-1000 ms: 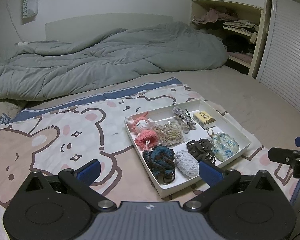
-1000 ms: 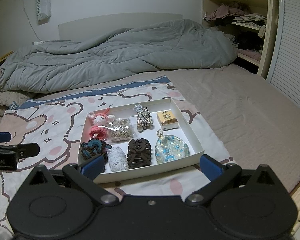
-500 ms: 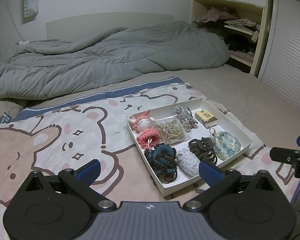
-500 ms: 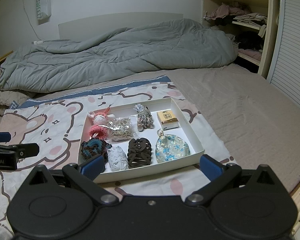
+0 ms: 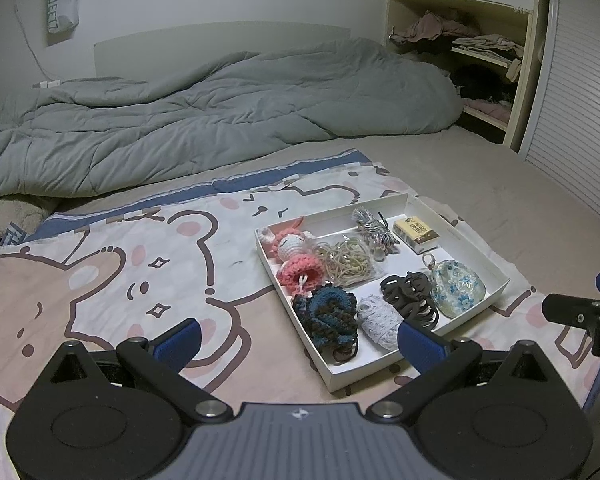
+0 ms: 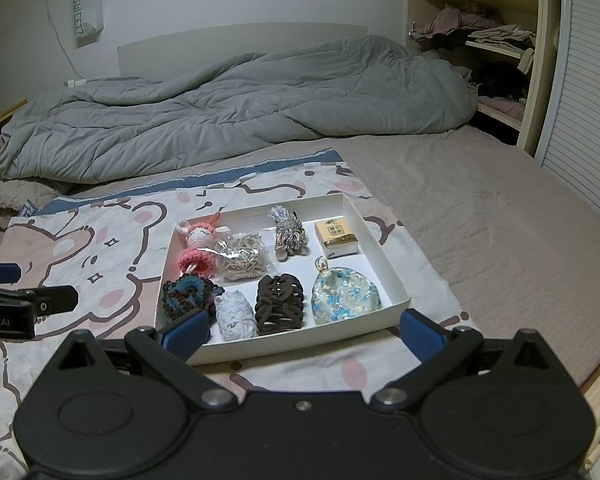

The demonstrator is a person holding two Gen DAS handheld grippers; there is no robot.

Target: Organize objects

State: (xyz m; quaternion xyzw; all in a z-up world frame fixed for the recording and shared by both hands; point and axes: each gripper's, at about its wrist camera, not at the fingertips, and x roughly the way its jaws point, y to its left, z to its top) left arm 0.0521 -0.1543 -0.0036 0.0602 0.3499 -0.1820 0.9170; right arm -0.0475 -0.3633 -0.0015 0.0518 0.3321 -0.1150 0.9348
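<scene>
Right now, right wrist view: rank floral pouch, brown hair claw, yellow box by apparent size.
1. floral pouch
2. brown hair claw
3. yellow box
The box sits farther from the camera, so its true size may be understated.

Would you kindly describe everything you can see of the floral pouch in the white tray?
The rounded, glossy pouch with blue flowers on a pale ground lies flat in the near right corner of the shallow white cardboard tray. A small looped ring or clasp at its top points toward the small yellow box behind it. To its left sits the dark brown hair claw clip; whether they touch is unclear. Its near edge seems to rest against the tray wall. Neither gripper touches it.
</scene>
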